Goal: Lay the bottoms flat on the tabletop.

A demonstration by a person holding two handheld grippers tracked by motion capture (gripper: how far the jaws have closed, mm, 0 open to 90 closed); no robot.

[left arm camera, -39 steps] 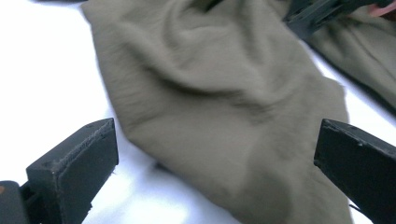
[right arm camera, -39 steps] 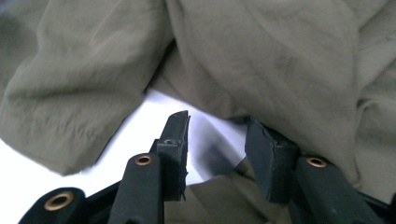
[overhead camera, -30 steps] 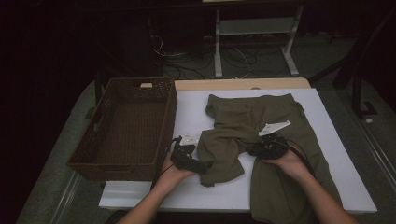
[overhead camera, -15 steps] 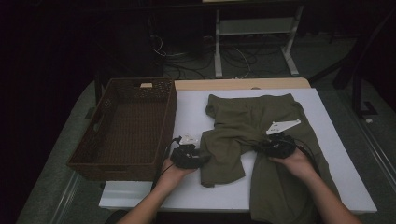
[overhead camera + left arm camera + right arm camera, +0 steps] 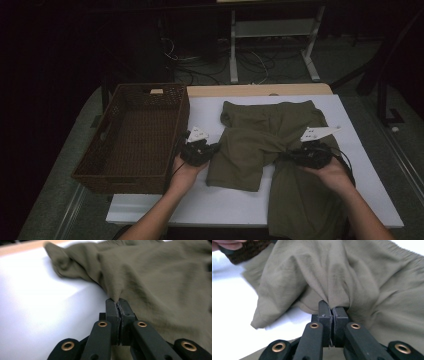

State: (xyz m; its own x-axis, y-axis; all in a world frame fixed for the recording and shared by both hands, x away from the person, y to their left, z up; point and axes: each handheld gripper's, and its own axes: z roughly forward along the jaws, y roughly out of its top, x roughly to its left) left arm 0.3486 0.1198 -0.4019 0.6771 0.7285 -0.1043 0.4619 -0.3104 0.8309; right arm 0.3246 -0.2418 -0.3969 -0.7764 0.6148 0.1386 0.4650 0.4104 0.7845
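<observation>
Olive cloth, soft and limp: the shorts [image 5: 260,145] lie on the white table [image 5: 210,205], right of the basket [image 5: 135,135]. In the high view the waistband sits toward twelve o'clock and the legs run down toward six, so the long axis goes twelve to six; one leg drapes over the near table edge at about five o'clock. The left gripper [image 5: 212,148] is on the shorts' nine o'clock edge, the right gripper [image 5: 290,156] on the fabric at about three o'clock, near the crotch fold.

Over to the left gripper view: the left gripper [image 5: 118,302] has just been closing, and now the jaws are clamped together with a pinch of shorts [image 5: 155,282] caught at the tips, cloth tenting up toward one o'clock.

Right gripper view now: the right gripper [image 5: 332,307] is clenched on a gathered bunch of shorts [image 5: 342,272], folds fanning out toward twelve.

Judging by the wrinkles, this is light, floppy stuff that won't hold shape. It should sag between the two holds, so grips at edges or seams, set well apart, look like the safest bet. Thin fabric could slip from a shallow pinch.
</observation>
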